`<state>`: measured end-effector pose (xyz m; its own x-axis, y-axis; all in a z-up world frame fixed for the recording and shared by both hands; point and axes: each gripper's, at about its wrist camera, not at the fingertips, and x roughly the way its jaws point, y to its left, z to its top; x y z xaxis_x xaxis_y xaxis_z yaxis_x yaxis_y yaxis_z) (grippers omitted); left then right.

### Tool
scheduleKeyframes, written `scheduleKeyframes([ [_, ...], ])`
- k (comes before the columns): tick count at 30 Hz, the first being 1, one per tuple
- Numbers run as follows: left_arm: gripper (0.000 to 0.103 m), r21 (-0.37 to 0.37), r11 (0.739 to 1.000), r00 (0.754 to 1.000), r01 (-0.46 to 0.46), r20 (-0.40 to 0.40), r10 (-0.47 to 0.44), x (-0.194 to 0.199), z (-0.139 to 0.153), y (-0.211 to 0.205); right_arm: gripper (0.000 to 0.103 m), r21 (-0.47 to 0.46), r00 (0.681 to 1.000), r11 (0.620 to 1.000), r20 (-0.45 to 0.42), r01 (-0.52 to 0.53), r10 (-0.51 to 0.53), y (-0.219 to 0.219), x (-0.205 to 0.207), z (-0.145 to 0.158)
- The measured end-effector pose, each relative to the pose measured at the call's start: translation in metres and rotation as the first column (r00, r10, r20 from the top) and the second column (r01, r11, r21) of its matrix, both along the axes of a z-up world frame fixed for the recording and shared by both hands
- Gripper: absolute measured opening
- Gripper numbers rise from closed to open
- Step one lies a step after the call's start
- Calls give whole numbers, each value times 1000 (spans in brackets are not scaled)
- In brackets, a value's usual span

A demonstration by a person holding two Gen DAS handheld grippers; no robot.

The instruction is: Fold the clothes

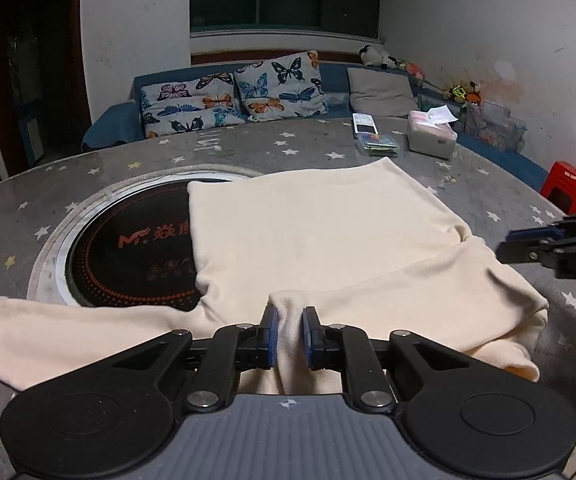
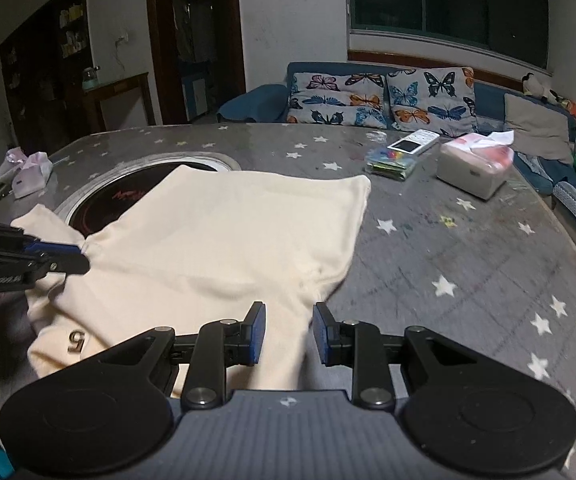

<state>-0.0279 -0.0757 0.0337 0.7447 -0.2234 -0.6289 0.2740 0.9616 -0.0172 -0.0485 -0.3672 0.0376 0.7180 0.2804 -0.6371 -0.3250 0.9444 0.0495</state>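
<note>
The cream shirt (image 1: 316, 240) lies spread on the desk (image 1: 328, 148), its far left corner over the round hob (image 1: 128, 240), one sleeve (image 1: 60, 332) stretched out left of the hob's near rim and the other side already doubled over on the side away from the hob. The left tool (image 1: 287, 330) is clenched on a raised ridge of cloth near the collar edge, just nearer than the hob, pointing forward and low over the desk. The right tool (image 2: 286, 330) hangs with its jaws parted over the shirt's near right edge, gripping nothing that I can see, level and aimed toward the far hem; from the left camera it shows well off to the side away from the hob. The risks, as I judge them: the left pinch holds only a narrow pleat, so a quick lift could let the knit slip free or drag the whole shirt across the hob and skew the fold; and the loose sleeve may trail and bunch under the body if it is carried over unsupported.
</note>
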Motion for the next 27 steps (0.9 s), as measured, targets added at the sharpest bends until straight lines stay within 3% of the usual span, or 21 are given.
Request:
scheduleKeyframes([
  [8,17,22,997,998,-68,-2,68,-5,3,21,25,-12,1000,1000,-15,5,-5,4,15,-11],
  [16,17,-18,1000,1000,25,11,-24,1,7,-2,25,-8,1000,1000,3,-14,14,14,22,-10],
  [22,17,-12,1000,999,16,-34,-17,18,-12,-9,25,-12,1000,1000,-8,-10,9,17,29,-16],
  [27,18,-28,1000,999,7,-32,-8,13,-9,-2,25,-20,1000,1000,0,-2,2,16,27,-13],
])
